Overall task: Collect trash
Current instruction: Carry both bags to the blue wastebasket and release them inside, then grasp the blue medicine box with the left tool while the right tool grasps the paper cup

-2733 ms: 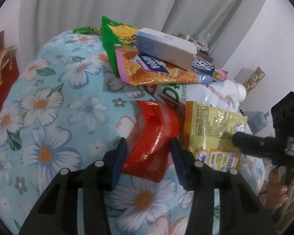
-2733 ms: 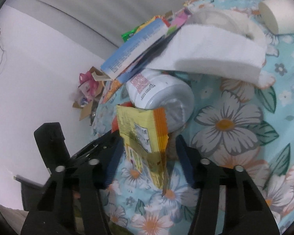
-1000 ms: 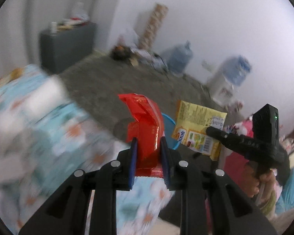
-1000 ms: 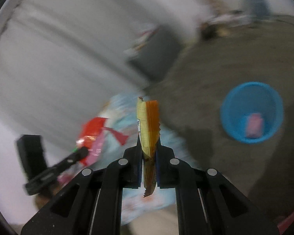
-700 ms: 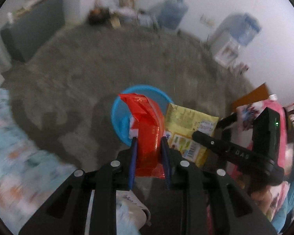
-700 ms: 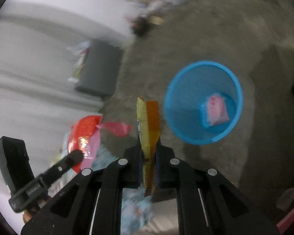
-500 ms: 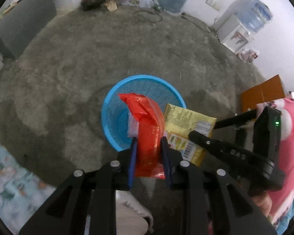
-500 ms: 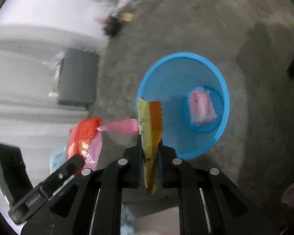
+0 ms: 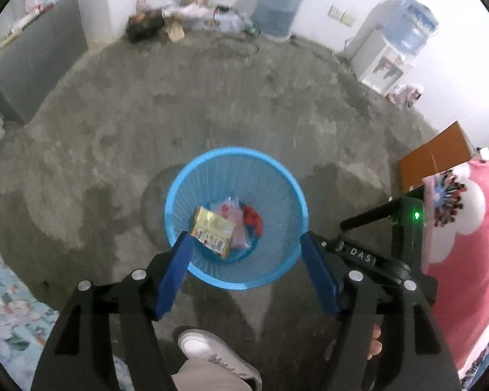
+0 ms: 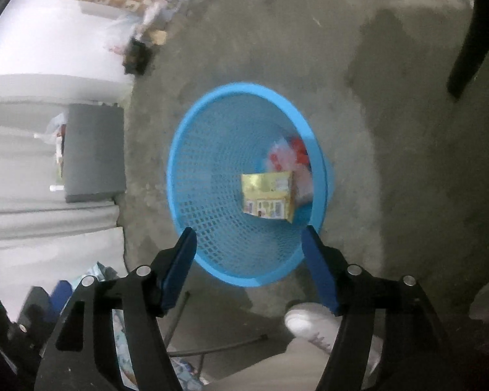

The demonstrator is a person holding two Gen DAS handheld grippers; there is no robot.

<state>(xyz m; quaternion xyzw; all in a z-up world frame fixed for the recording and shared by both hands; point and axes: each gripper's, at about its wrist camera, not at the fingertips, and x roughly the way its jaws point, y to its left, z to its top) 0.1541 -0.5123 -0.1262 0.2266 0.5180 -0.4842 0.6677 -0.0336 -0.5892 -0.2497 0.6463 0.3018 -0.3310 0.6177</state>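
Left gripper: blue-padded fingers spread wide apart, nothing between them; aimed steeply down over the near rim of the basket.
Right gripper: fingers likewise wide apart and bare; pointed down at the same basket, seen tilted in this view.
Yellow snack packet: flat on the basket bottom, long axis running diagonally from upper left to lower right in the left wrist view; printed face up.
Red wrapper: crumpled at the bottom, just beside the yellow packet, partly under a pale pink bag.
Blue mesh basket: upright on the grey concrete floor, all three pieces inside.
White shoe: near the basket, below the left gripper.
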